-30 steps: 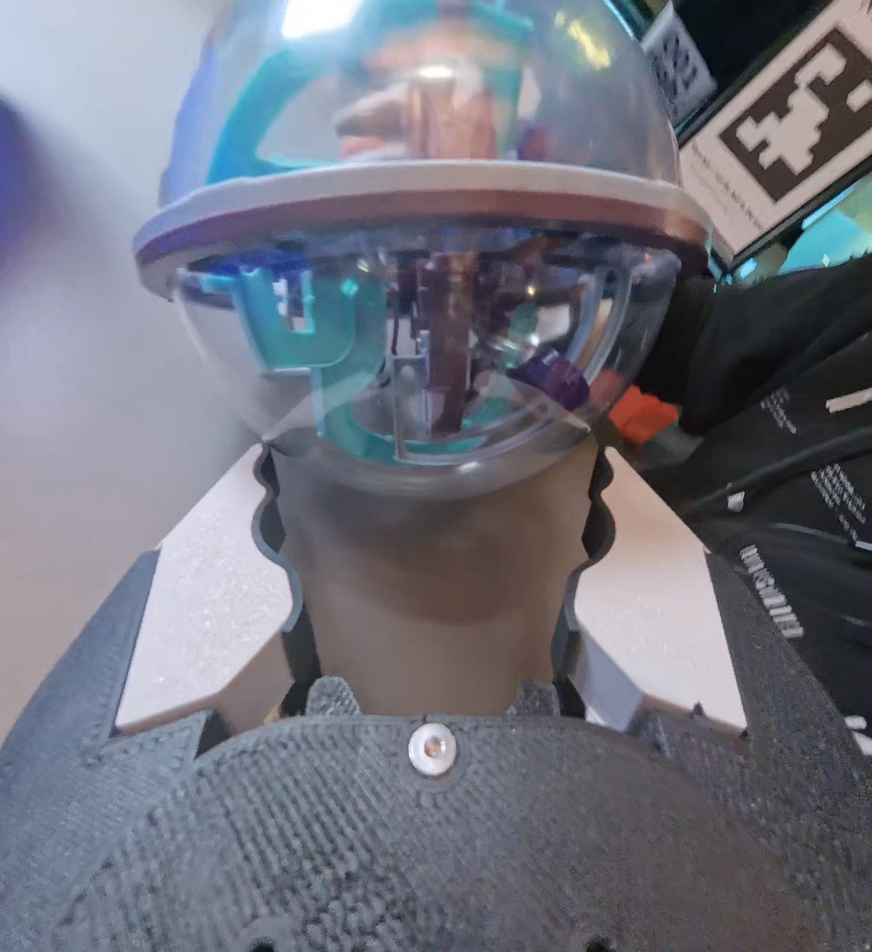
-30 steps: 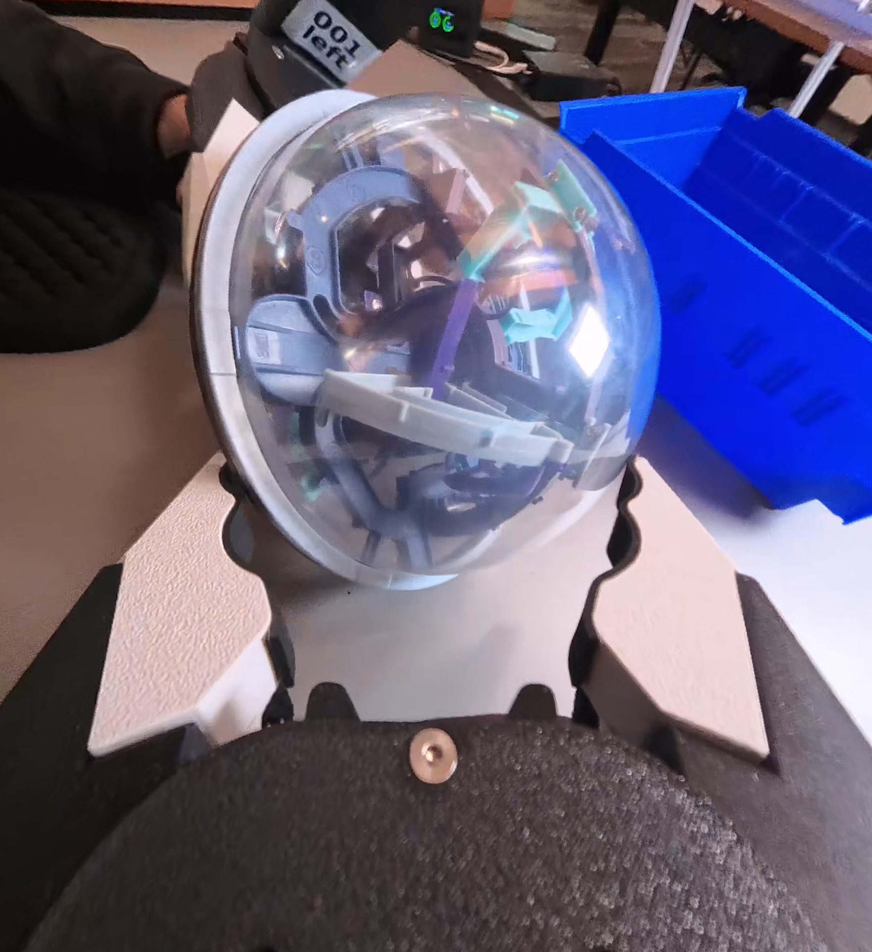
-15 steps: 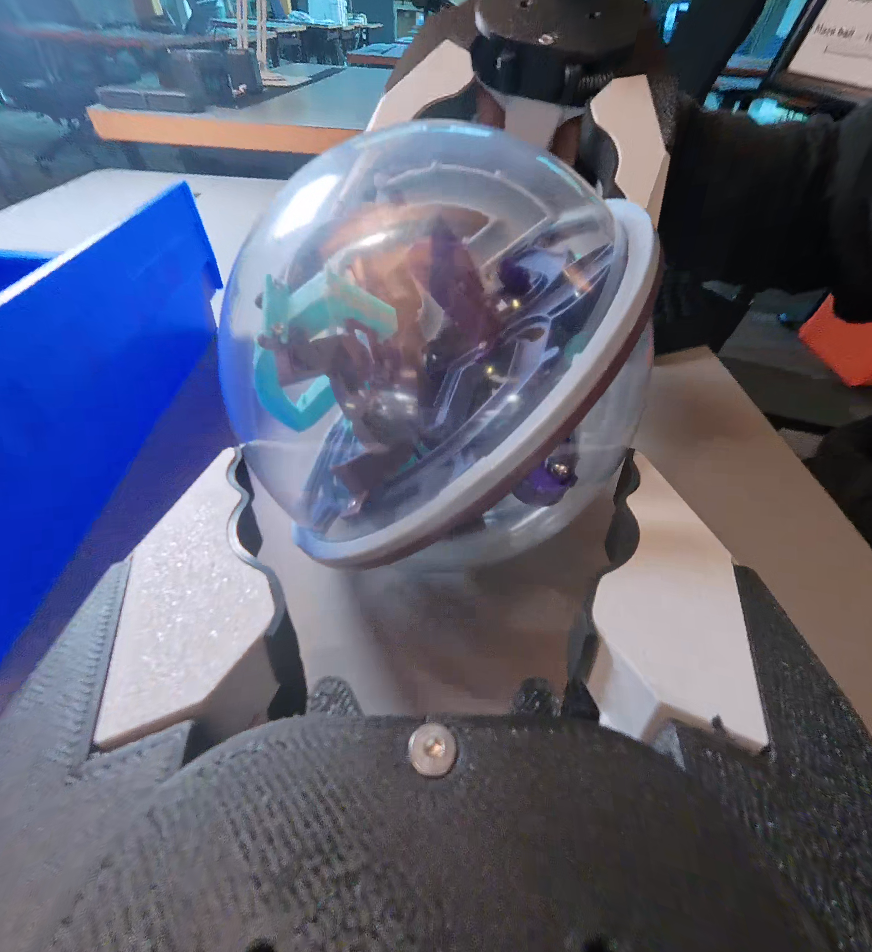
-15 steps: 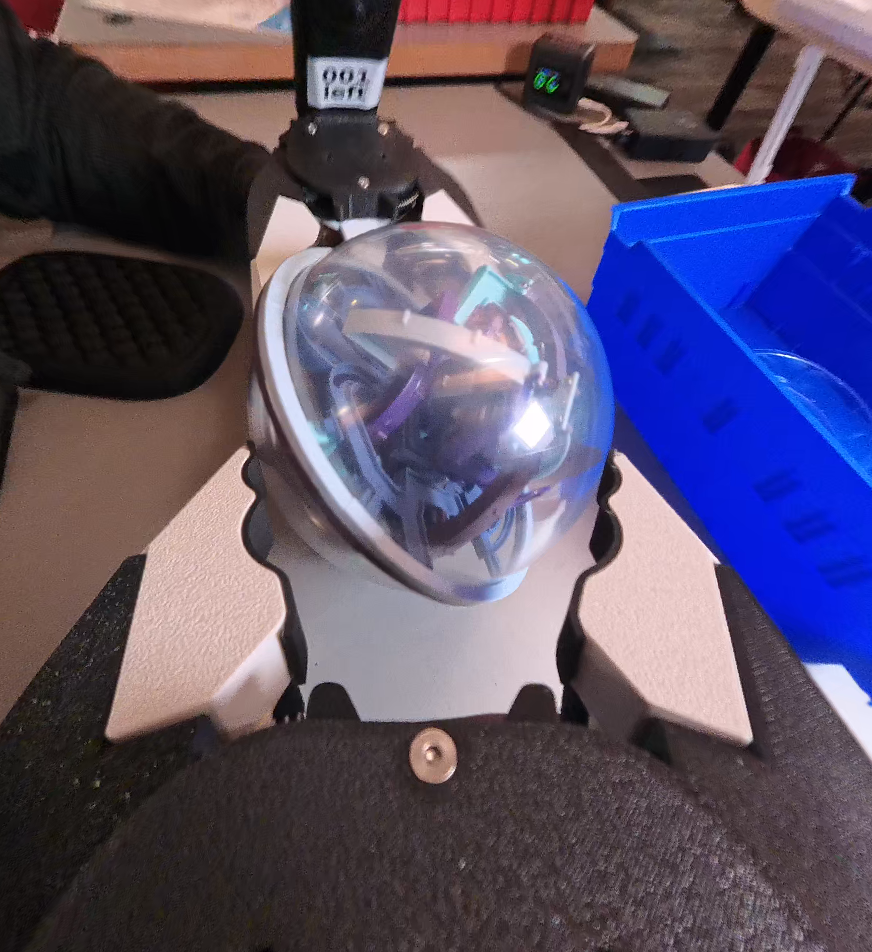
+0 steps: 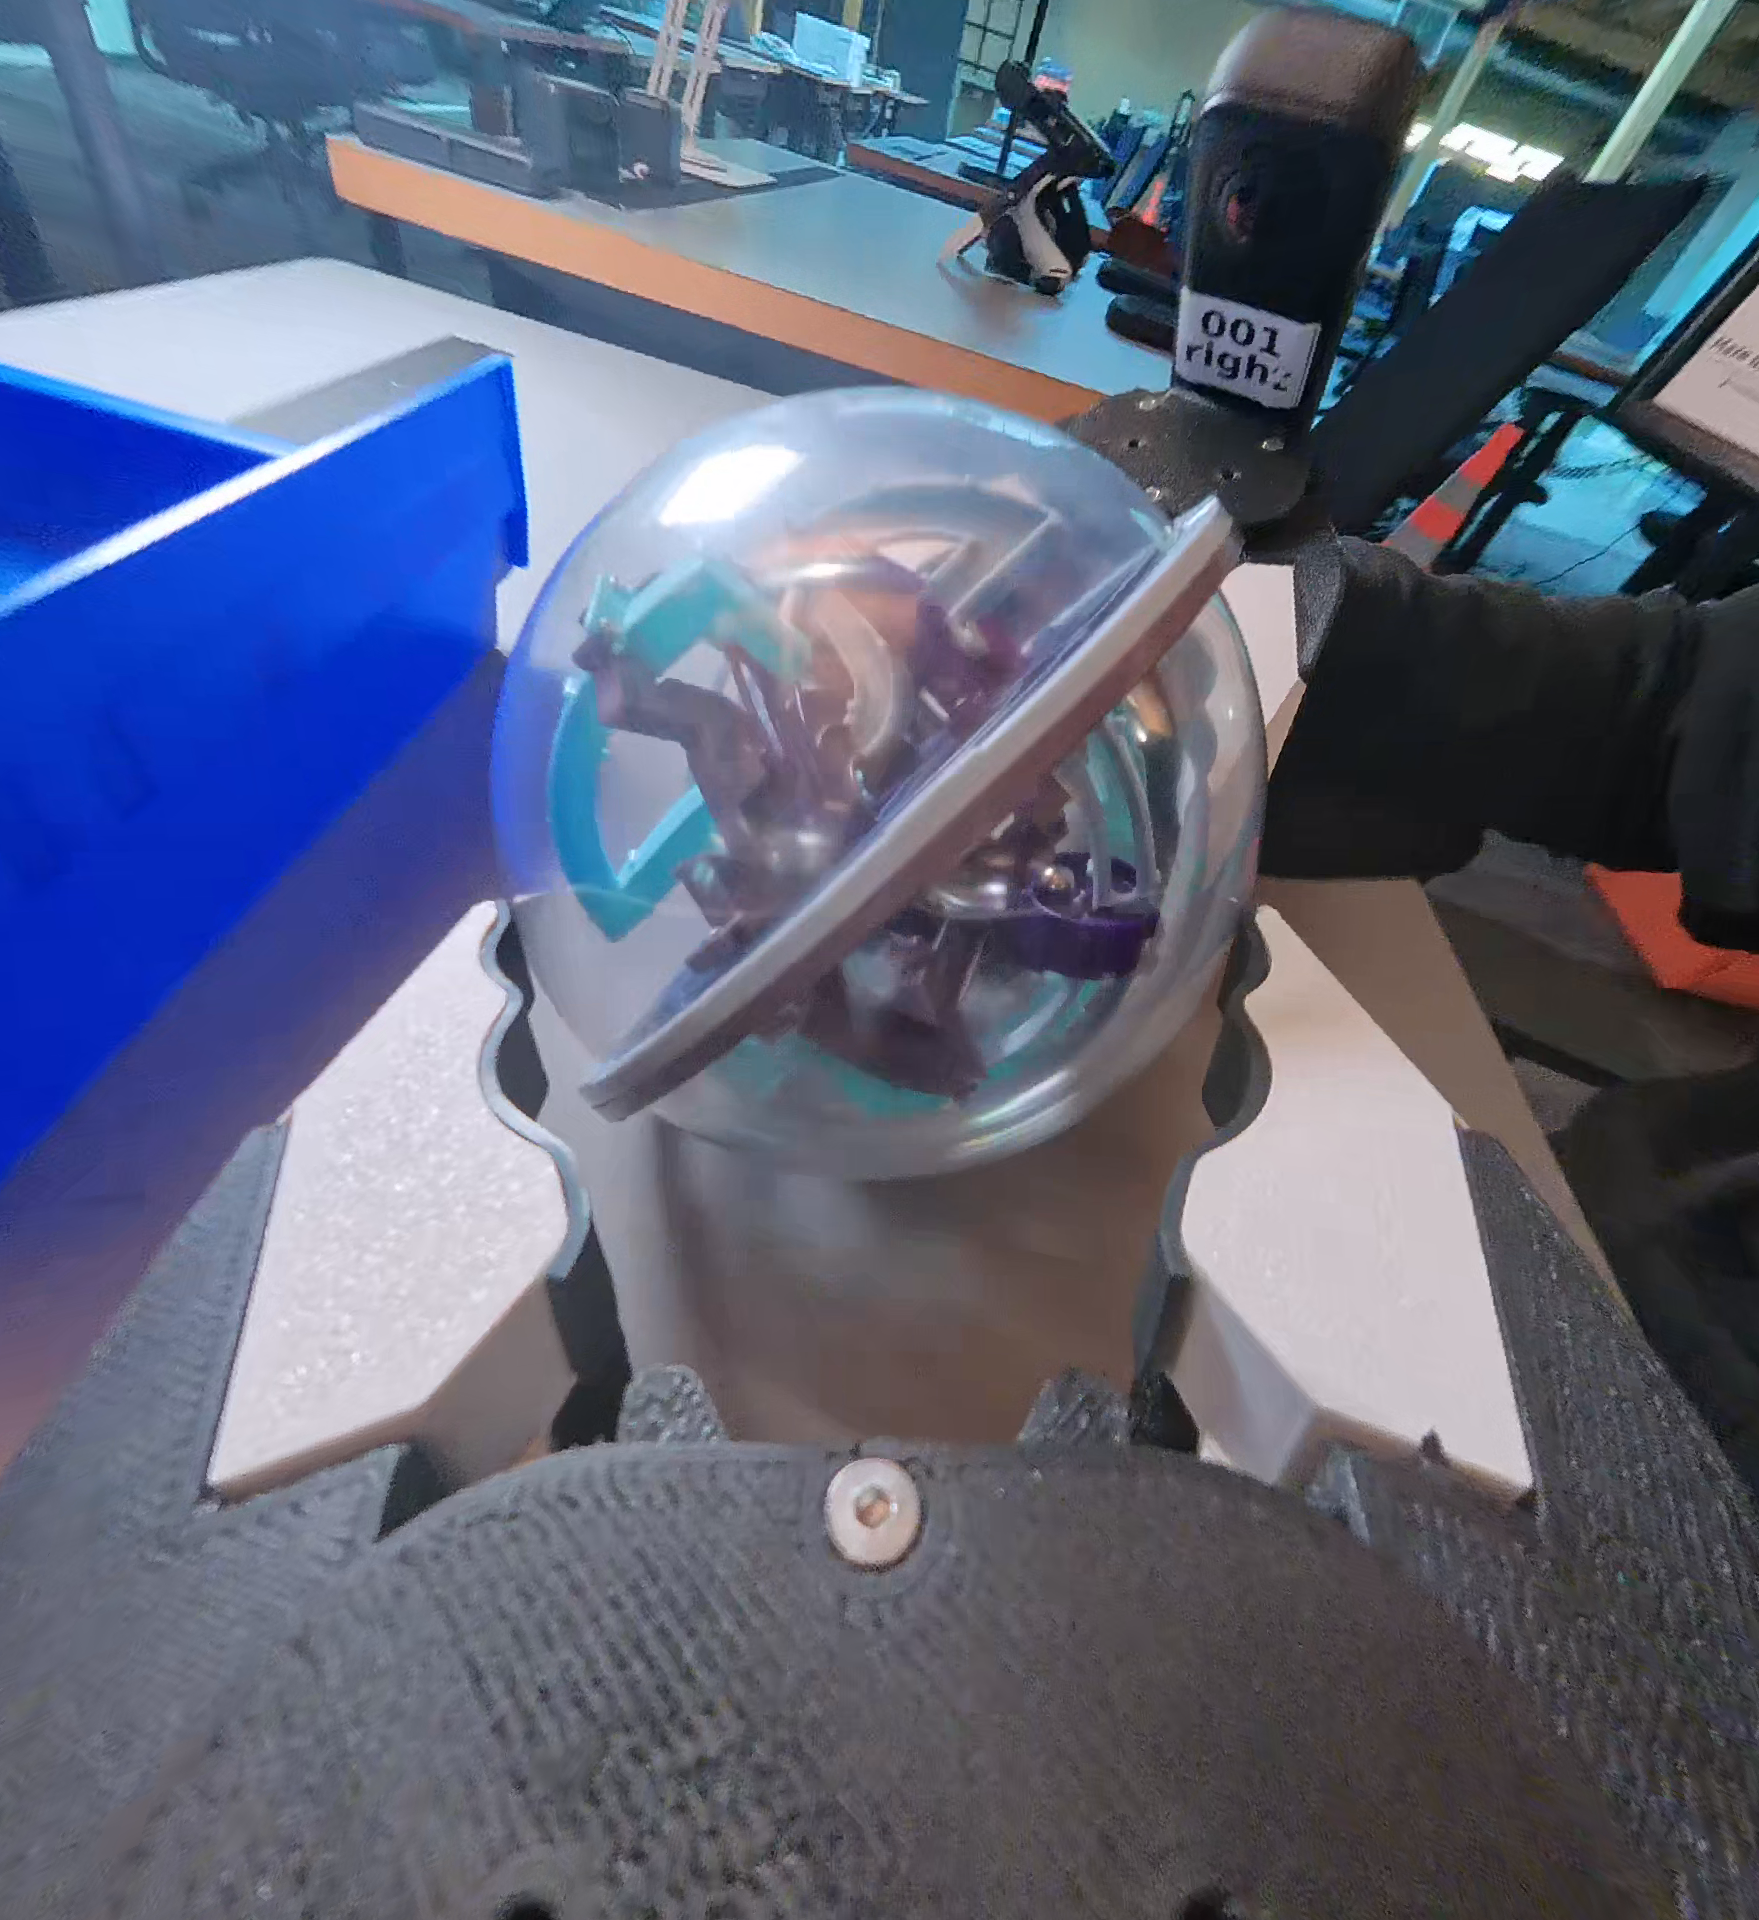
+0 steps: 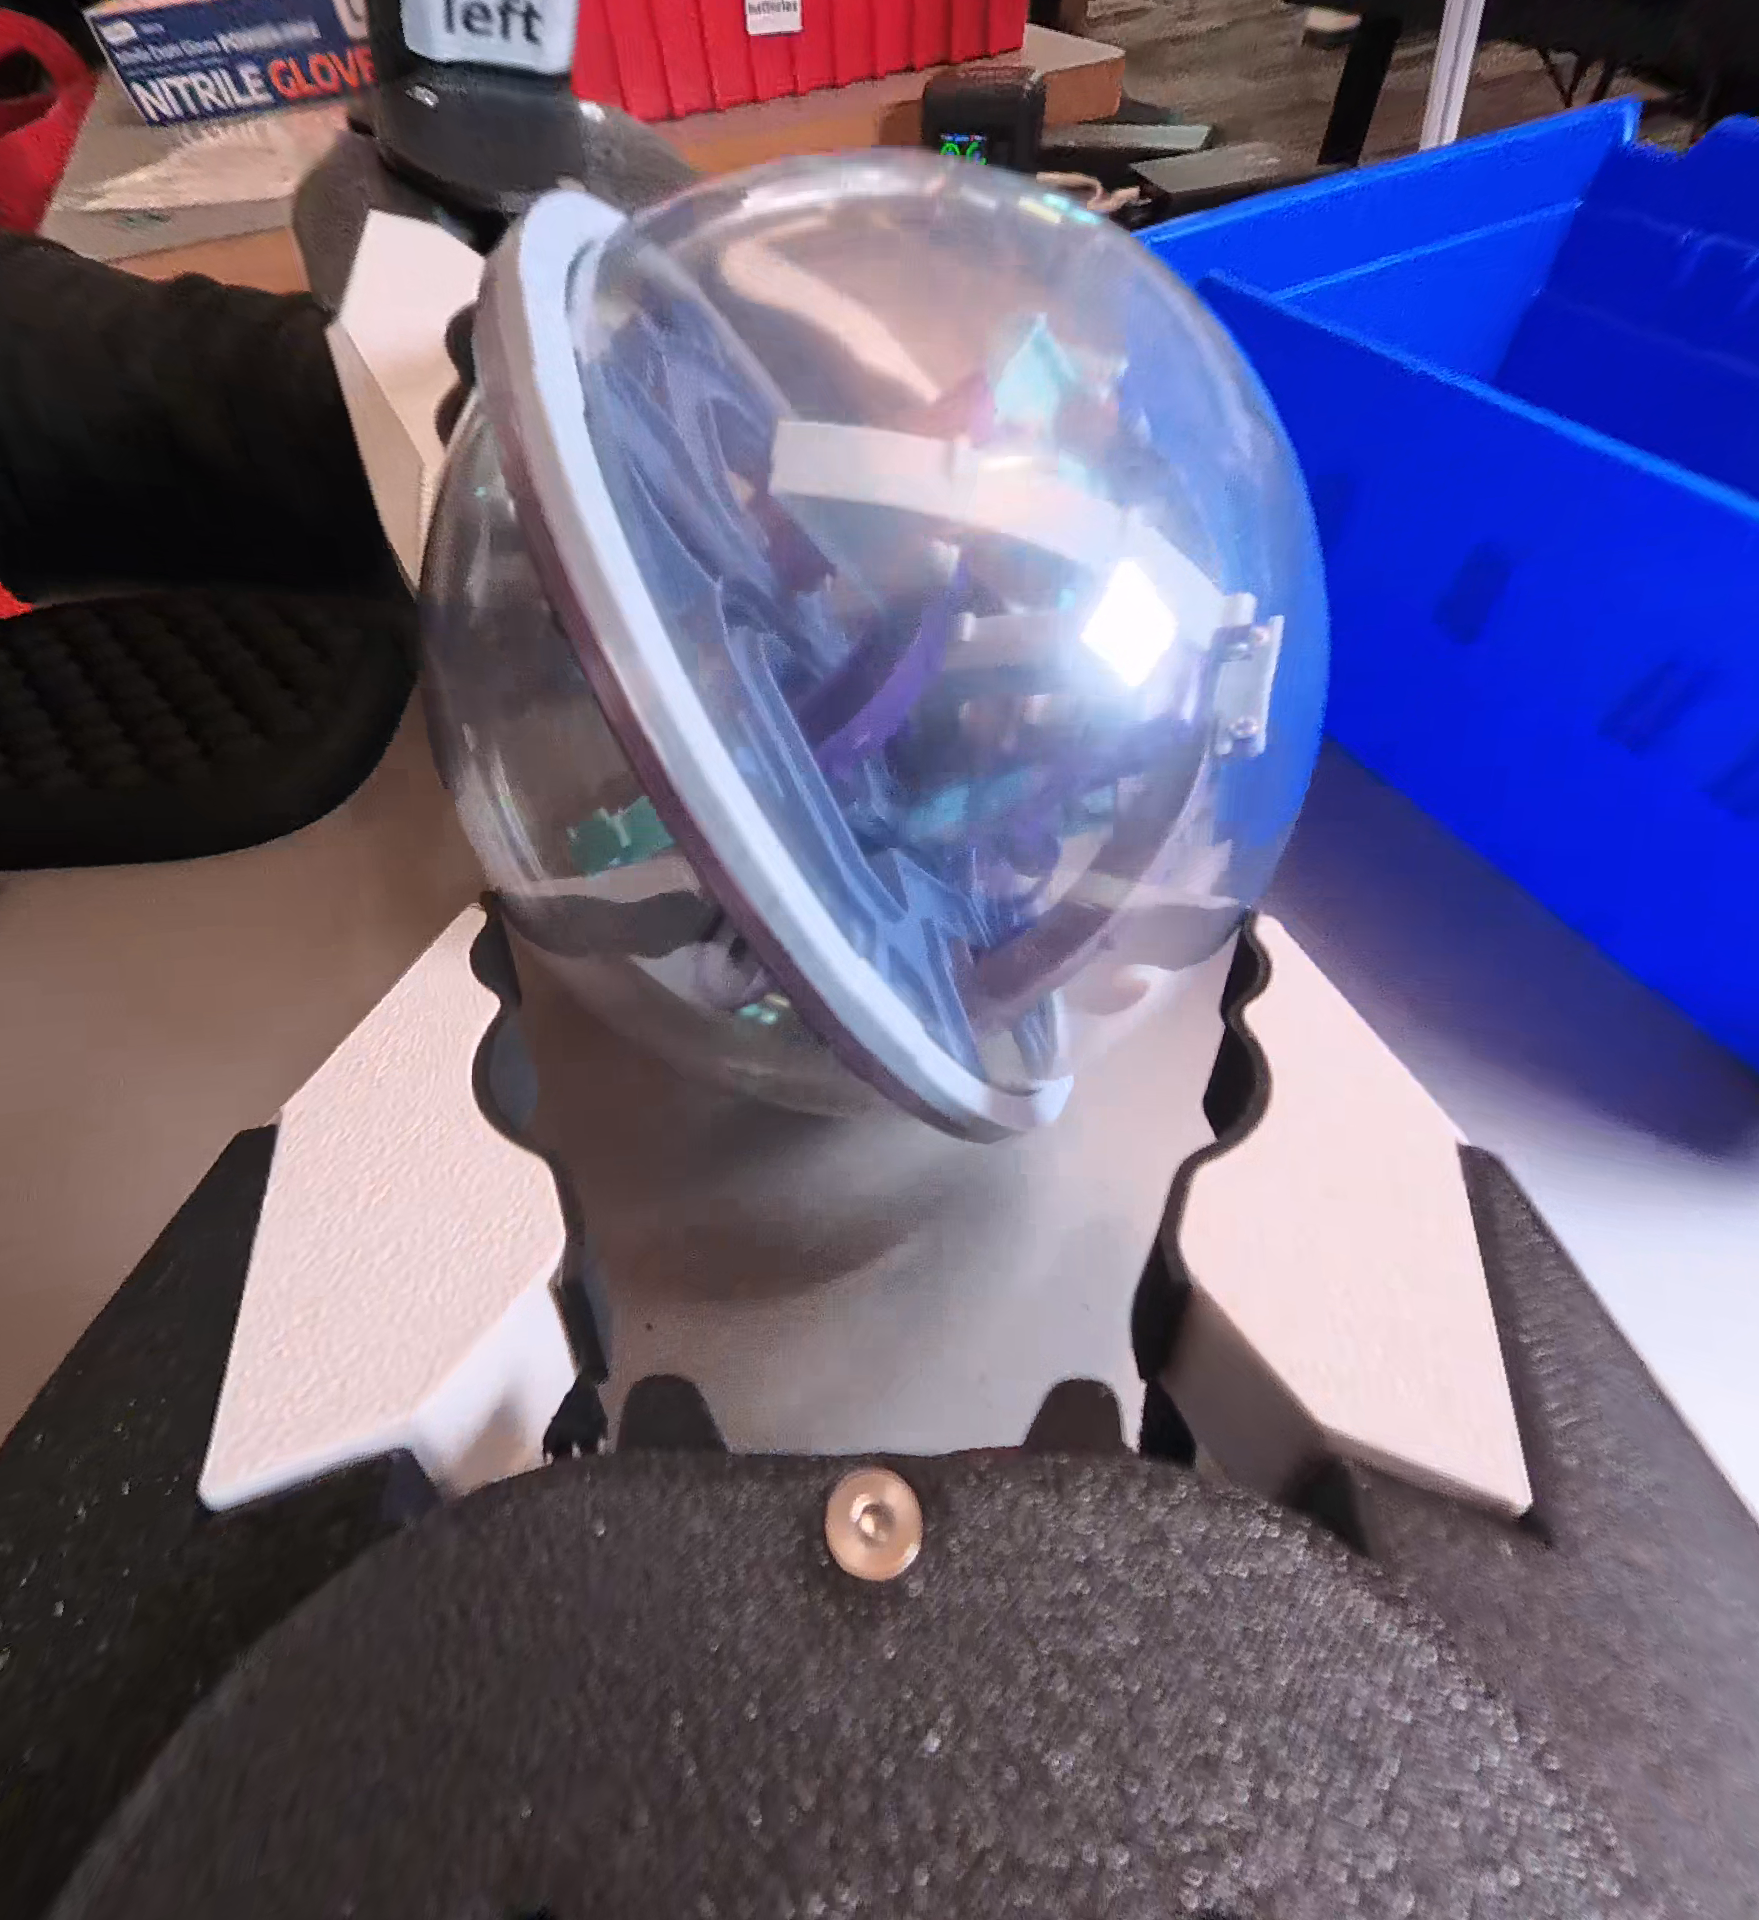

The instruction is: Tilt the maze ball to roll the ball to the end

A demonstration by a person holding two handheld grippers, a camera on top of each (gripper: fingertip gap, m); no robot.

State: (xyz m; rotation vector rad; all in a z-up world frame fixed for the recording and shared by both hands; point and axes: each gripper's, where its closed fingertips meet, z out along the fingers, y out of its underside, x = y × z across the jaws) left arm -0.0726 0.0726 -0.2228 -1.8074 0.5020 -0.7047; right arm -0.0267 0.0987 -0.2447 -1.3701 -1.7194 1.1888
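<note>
The maze ball (image 5: 875, 790) is a clear sphere with a grey rim band and teal, purple and brown tracks inside. It is held off the table between both grippers, which face each other. My left gripper (image 5: 875, 935) is shut on its lower sides. My right gripper (image 6: 870, 930) is shut on it from the opposite side. The rim runs diagonally, from upper right to lower left in the left wrist view and from upper left to lower right in the right wrist view (image 6: 875, 623). I cannot pick out the small ball inside.
A blue bin (image 5: 127, 727) stands close beside the ball, on the right in the right wrist view (image 6: 1581, 520). The beige table (image 6: 127, 1039) lies below. A black sleeve (image 5: 1529, 727) holds the right gripper's body (image 5: 1259, 312). A black mesh pad (image 6: 148, 717) lies at the left.
The maze ball has been turned: its rim went from level to a steep diagonal in the left wrist view. Both grippers kept hold and swung with it.
</note>
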